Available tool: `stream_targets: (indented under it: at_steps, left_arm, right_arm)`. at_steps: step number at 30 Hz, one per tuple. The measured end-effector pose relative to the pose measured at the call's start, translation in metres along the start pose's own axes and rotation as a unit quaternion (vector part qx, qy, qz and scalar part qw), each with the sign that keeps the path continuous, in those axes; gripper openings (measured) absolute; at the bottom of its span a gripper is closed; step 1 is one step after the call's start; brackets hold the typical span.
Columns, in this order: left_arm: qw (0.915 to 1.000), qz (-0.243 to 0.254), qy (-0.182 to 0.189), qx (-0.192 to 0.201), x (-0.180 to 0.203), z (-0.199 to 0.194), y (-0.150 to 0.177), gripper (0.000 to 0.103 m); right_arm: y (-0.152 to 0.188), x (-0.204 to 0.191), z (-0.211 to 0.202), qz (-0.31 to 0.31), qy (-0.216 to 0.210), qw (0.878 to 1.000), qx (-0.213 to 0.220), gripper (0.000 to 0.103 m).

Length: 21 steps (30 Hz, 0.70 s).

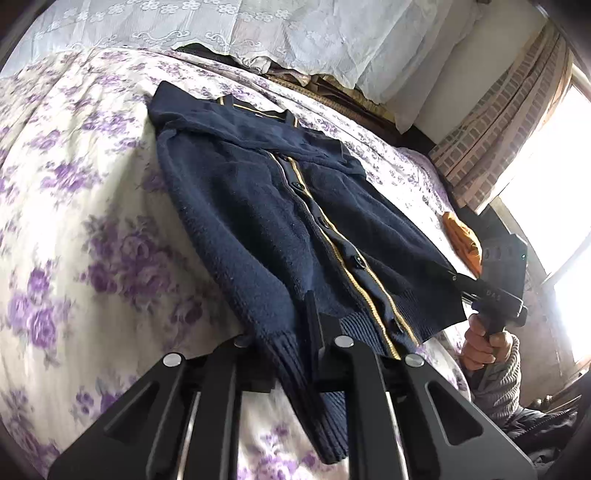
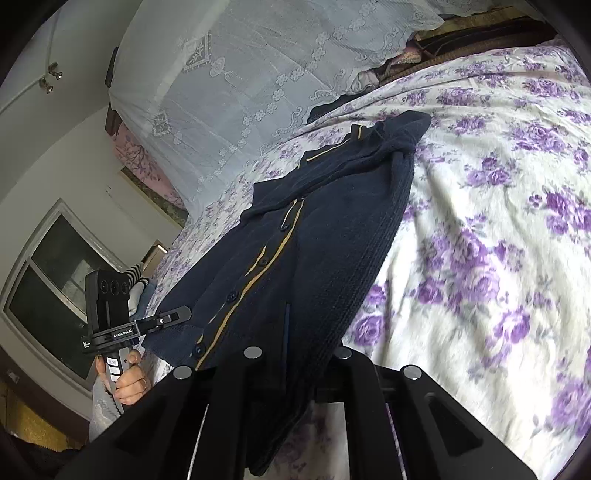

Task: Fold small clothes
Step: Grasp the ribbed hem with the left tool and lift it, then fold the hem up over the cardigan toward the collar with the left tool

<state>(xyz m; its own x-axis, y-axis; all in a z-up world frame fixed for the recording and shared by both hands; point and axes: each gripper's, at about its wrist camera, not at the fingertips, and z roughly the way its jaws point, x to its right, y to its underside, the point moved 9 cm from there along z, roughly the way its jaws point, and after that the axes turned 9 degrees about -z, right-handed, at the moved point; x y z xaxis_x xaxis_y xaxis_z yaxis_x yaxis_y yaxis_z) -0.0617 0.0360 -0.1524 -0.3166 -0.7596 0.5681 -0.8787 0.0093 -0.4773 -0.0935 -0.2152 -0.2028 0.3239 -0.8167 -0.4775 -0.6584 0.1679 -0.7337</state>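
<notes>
A small navy knitted cardigan (image 1: 266,206) with yellow trim and dark buttons lies stretched on the flowered bedspread, both sleeves folded in. My left gripper (image 1: 306,332) is shut on its bottom hem at one corner. My right gripper (image 2: 291,354) is shut on the hem at the other corner, and it also shows in the left wrist view (image 1: 461,280) pinching the hem edge. The left gripper also shows in the right wrist view (image 2: 177,315) at the hem. The cardigan (image 2: 325,236) runs from the grippers away toward the collar.
The bedspread (image 1: 74,221) is white with purple flowers. A lace-covered pile (image 1: 258,33) sits at the head of the bed. An orange cloth (image 1: 463,236) lies near the bed edge by the curtain (image 1: 498,122). Striped clothes (image 2: 136,280) lie at the far side.
</notes>
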Motion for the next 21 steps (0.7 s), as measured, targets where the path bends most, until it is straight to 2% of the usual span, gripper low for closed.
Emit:
stream_targets:
  at_steps: [3, 5, 7, 8, 11, 13, 16, 21]
  left_arm:
    - [0.9998, -0.009, -0.001, -0.015, -0.005, 0.006, -0.003, 0.011]
    - [0.9983, -0.032, -0.005, -0.048, -0.019, 0.019, -0.002, 0.012]
    - [0.9951, -0.062, -0.018, -0.074, -0.033, 0.03, 0.0, 0.022]
    - [0.994, -0.073, -0.012, -0.081, -0.036, 0.032, 0.001, 0.022]
    - [0.9934, -0.085, -0.001, -0.077, -0.039, 0.029, -0.002, 0.019]
    - [0.9944, -0.075, -0.009, -0.073, -0.038, 0.028, -0.002, 0.006]
    - [0.9971, -0.05, -0.017, -0.055, -0.03, 0.02, -0.007, 0.005]
    - [0.9986, -0.041, 0.002, -0.034, -0.015, 0.003, -0.03, 0.005]
  right_arm:
    - [0.002, 0.004, 0.003, 0.01, -0.004, 1.0, -0.013, 0.008]
    - [0.006, 0.005, 0.006, 0.018, -0.01, 0.999, -0.027, 0.009]
    - [0.01, 0.007, 0.008, 0.018, -0.004, 0.999, -0.038, 0.01]
    - [0.012, 0.009, 0.01, 0.021, -0.002, 0.999, -0.046, 0.011]
    - [0.018, 0.014, 0.014, 0.031, 0.006, 0.998, -0.06, 0.011]
    - [0.017, 0.012, 0.011, 0.028, 0.006, 0.998, -0.052, 0.009]
    - [0.01, 0.006, 0.004, 0.02, 0.002, 0.999, -0.036, 0.009]
    - [-0.012, 0.001, -0.001, 0.034, -0.024, 0.999, -0.025, 0.008]
